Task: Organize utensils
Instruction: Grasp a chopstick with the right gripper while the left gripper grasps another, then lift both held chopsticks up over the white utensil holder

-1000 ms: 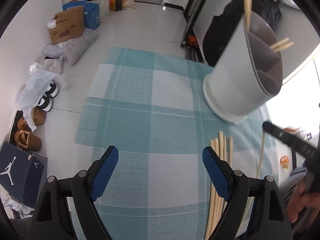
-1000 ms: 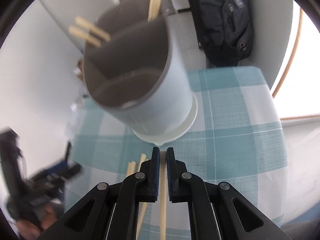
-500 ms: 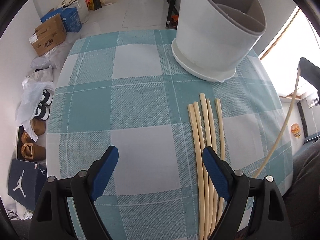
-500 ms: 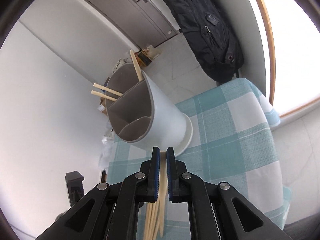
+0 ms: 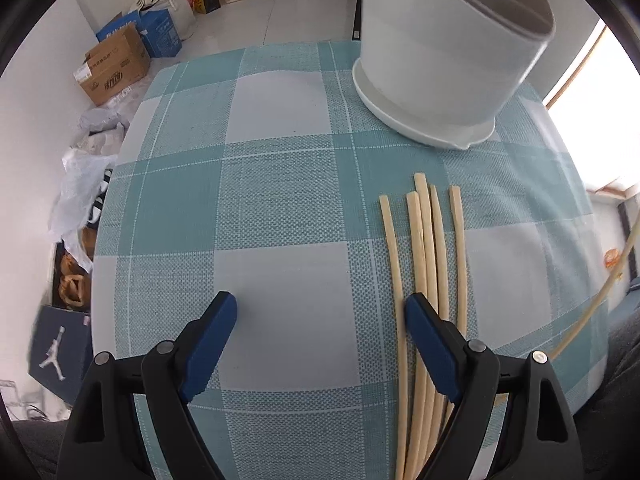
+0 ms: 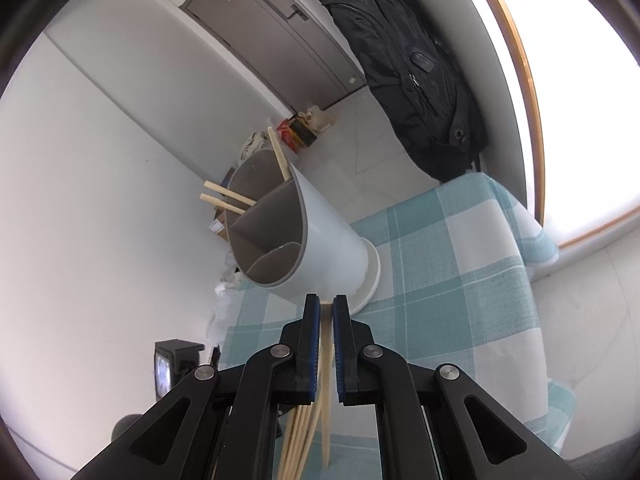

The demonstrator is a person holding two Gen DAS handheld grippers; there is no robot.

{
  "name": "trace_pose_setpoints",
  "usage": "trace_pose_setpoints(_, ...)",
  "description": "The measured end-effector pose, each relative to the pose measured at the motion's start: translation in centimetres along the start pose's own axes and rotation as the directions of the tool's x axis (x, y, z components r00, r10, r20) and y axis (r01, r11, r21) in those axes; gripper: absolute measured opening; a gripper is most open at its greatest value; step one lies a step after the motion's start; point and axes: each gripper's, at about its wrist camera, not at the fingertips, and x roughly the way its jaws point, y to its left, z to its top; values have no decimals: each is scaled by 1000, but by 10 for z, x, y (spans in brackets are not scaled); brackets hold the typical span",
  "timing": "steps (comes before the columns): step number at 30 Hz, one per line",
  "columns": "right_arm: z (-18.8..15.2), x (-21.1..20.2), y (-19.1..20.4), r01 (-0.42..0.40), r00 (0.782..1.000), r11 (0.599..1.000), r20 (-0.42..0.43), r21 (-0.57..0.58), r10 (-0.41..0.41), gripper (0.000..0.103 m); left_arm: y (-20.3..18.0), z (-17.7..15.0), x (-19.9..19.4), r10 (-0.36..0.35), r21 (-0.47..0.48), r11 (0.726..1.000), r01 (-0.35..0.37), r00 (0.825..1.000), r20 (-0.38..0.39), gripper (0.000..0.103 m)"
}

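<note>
Left gripper (image 5: 320, 312), black with blue pads, hangs over the teal-and-white checked tablecloth (image 5: 280, 184), jaws wide, nothing between them. Open cloth lies ahead and to its left, out to the table's curved edge. Five pale wooden chopsticks (image 5: 428, 248) lie side by side by its right pad. The white divided plastic utensil holder (image 5: 444, 60) stands at the far edge. Right gripper (image 6: 326, 312) pinches one pale chopstick (image 6: 327, 364), lifted above the cloth. Floor: a navy box with white jumping-figure logo (image 5: 56, 348); a brown carton (image 5: 112, 68), print unreadable.
</note>
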Motion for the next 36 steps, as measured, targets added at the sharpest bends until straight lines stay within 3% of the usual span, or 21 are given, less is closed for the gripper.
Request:
trace_pose_setpoints(8,1,-6,-7,-28,1000,999,3,21,28,6,-4,6,4,1,2,1000,-1,1000,-8,83)
trace_pose_setpoints(13,3,-7,-8,-41,999,999,0,25,41,6,-16,15,5,42,63,997,-42,999,-2,82)
trace_pose_setpoints(19,6,-8,-8,-42,999,999,8,21,42,6,-21,23,7,-22,90,996,25,999,-31,51)
trace_pose_setpoints(24,8,-7,-11,-55,998,998,10,36,54,6,-35,27,7,-45,148,988,54,997,-66,14)
trace_pose_setpoints(26,9,-7,-12,-59,998,997,8,40,59,6,-41,28,8,-54,168,984,66,995,-79,5)
trace_pose_setpoints(36,11,-5,-13,-67,998,996,3,50,67,6,-23,40,12,-94,107,989,103,992,-86,4)
